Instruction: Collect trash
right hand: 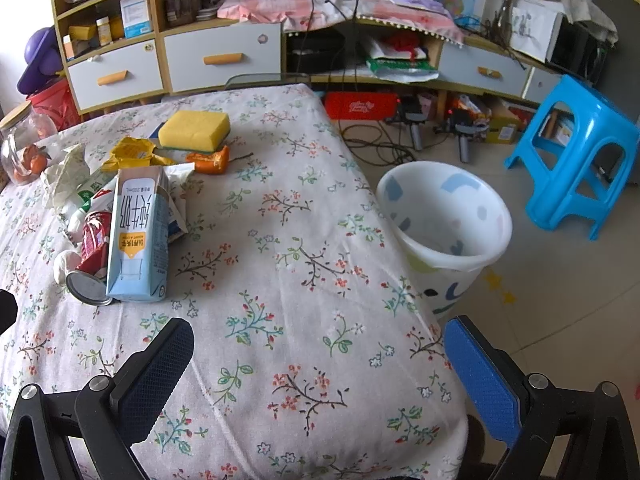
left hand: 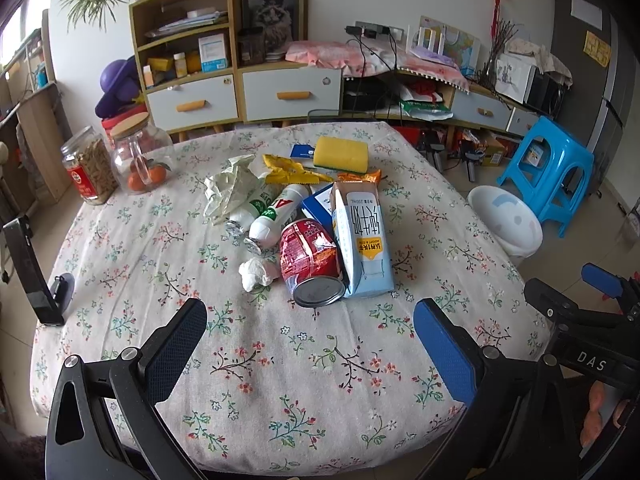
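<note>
Trash pile [left hand: 304, 224] mid-table [left hand: 256, 380], sponge [left hand: 341, 154] behind it, bin [right hand: 446, 232] on floor right of table

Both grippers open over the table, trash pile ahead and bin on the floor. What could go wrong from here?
1. The red can lies on its side against the milk carton; grabbing one may roll or shift the other.
2. The bin stands on the floor past the table edge, so a short drop could miss.

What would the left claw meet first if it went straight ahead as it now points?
Probably the dented red can lying on its side, its silver end facing the open left claw; only bare floral tablecloth lies between, though depth is uncertain.
</note>
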`<state>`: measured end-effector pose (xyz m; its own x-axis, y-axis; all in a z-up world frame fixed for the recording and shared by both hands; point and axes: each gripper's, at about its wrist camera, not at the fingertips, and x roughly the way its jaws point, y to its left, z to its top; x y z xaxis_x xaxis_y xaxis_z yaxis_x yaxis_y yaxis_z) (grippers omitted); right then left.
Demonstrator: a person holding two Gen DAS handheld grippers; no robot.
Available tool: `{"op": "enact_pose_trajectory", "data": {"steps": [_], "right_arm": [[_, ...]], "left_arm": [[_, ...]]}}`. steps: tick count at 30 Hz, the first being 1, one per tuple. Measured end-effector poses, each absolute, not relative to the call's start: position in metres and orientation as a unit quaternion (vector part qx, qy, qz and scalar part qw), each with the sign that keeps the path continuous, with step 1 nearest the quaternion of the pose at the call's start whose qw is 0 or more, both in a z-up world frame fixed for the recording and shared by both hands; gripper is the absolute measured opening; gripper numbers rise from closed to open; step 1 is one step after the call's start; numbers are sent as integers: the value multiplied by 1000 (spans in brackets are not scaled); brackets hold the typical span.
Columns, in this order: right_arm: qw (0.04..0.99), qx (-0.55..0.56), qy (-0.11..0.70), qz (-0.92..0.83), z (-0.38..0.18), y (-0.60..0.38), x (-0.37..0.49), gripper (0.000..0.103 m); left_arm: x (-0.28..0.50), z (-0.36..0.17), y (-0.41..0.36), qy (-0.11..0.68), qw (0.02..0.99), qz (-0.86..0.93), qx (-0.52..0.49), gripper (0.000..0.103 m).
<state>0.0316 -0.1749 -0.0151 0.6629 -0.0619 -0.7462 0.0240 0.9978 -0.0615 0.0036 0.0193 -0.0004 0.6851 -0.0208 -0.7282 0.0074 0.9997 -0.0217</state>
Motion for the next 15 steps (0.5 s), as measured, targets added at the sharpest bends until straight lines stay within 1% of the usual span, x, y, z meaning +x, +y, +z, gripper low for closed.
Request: {"op": "enact_pose_trajectory", "data": {"steps": [15], "right_arm": [[911, -17, 411, -25, -15, -177, 31, 103]], "left_arm": [[3, -1, 20, 398, 917, -8, -8, 103]]}}
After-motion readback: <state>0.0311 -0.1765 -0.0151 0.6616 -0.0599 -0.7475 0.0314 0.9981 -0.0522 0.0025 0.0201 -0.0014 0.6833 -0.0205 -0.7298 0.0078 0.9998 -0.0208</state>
